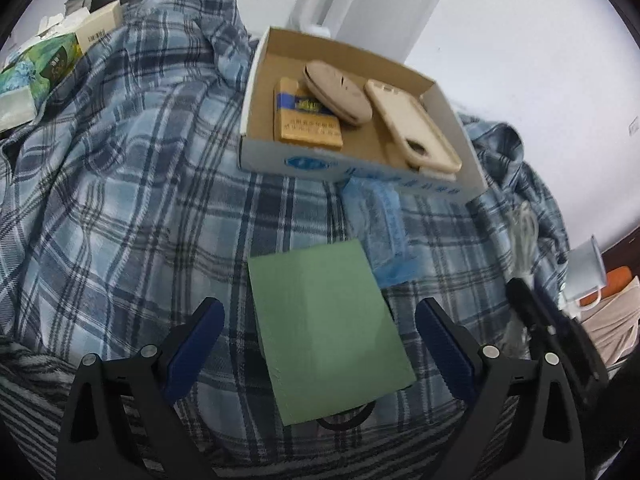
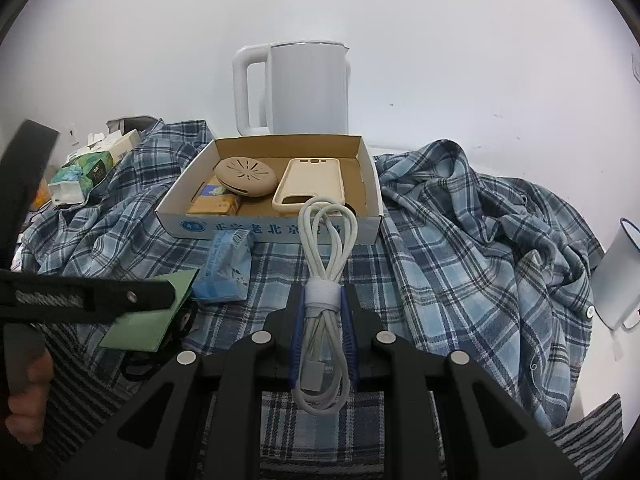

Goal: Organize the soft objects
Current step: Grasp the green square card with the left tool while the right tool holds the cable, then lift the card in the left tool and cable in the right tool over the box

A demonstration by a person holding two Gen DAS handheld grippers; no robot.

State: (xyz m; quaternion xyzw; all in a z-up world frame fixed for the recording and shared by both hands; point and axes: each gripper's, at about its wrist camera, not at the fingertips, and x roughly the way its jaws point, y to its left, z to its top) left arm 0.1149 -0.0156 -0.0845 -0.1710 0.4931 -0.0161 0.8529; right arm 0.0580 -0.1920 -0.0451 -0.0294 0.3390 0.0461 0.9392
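Note:
My left gripper [image 1: 320, 316] is open, its blue pads on either side of a green card sleeve [image 1: 326, 332] lying on the blue plaid shirt [image 1: 120, 208]. My right gripper [image 2: 323, 312] is shut on a coiled white cable [image 2: 326, 248] and holds it above the shirt [image 2: 480, 240], in front of a shallow cardboard box [image 2: 276, 230]. The box [image 1: 352, 168] holds a beige phone case [image 2: 308, 184], a round beige disc [image 2: 245, 174] and a yellow pack [image 2: 214, 202]. A blue tissue packet [image 2: 226, 268] lies before the box.
A white kettle [image 2: 296, 88] stands behind the box. A green tissue pack [image 1: 36, 68] and small cartons lie at the far left. A white enamel mug [image 2: 618, 276] stands at the right edge. A striped cloth [image 1: 24, 380] lies near the front.

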